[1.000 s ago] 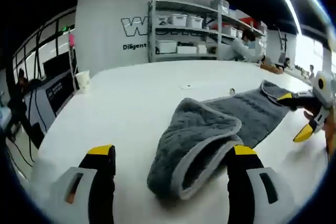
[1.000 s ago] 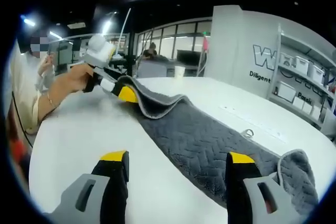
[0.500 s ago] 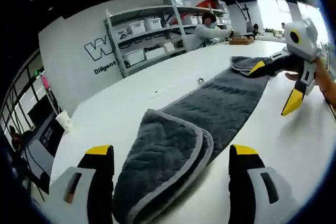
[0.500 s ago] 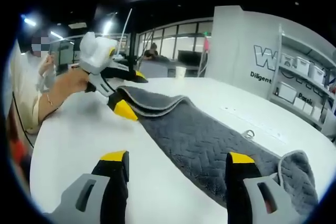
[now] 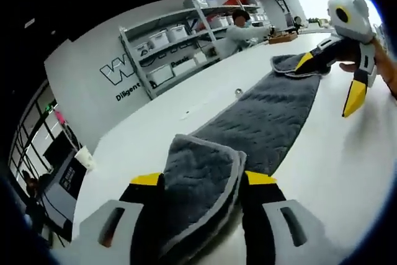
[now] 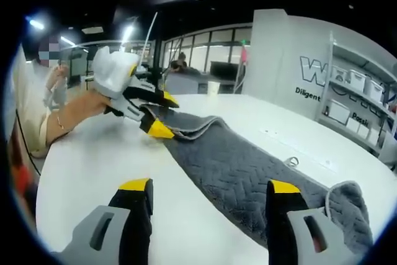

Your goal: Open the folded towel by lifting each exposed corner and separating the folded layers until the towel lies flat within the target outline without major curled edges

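The grey quilted towel with pale piped edging (image 5: 260, 116) is lying in a long strip across the white table (image 6: 93, 172), both ends folded over. The left gripper (image 5: 198, 184) is pinching the near fold at six o'clock. The right gripper (image 6: 205, 187) is hanging wide open, gripping nothing. Bare tabletop is lying along both long edges.

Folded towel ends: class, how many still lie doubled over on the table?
2. One folded end lies between the left claw's jaws; the other folded end lies by the right claw's right-hand jaw. The towel's middle lies flat.
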`<state>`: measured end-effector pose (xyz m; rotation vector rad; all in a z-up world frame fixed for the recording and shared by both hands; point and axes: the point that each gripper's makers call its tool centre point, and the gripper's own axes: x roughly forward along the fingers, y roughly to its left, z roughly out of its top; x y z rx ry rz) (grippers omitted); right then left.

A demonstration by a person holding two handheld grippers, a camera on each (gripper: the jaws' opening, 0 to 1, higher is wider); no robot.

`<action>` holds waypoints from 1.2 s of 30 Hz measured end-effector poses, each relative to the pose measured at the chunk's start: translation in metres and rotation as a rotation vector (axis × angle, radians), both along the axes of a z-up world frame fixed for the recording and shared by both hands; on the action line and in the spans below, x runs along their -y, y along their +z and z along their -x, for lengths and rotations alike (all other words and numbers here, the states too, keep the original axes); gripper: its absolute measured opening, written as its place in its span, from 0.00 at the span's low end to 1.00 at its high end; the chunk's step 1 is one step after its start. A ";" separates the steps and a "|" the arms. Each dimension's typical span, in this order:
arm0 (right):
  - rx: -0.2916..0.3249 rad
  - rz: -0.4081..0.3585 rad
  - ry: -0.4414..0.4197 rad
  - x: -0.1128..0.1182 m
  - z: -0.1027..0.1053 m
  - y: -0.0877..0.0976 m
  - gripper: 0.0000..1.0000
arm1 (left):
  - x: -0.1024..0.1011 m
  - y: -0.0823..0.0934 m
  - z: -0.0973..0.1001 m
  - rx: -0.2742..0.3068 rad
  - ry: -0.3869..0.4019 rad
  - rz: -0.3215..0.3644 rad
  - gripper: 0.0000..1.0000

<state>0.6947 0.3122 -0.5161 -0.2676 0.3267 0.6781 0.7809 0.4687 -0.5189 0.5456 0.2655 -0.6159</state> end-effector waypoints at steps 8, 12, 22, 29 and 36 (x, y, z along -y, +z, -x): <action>0.003 -0.003 -0.006 0.002 -0.001 0.001 0.72 | 0.000 0.004 -0.001 0.008 -0.013 0.040 0.08; 0.003 -0.003 -0.006 0.002 -0.001 0.002 0.72 | -0.005 0.014 -0.004 0.056 0.007 0.032 0.06; 0.000 -0.005 -0.008 0.002 -0.002 0.002 0.71 | -0.048 0.028 -0.026 0.141 0.163 0.023 0.05; 0.007 -0.016 -0.022 0.007 -0.003 0.006 0.71 | -0.063 0.035 -0.046 0.163 0.209 -0.016 0.05; 0.010 -0.017 -0.025 0.008 -0.004 0.007 0.72 | -0.083 0.028 -0.083 0.125 0.280 -0.073 0.06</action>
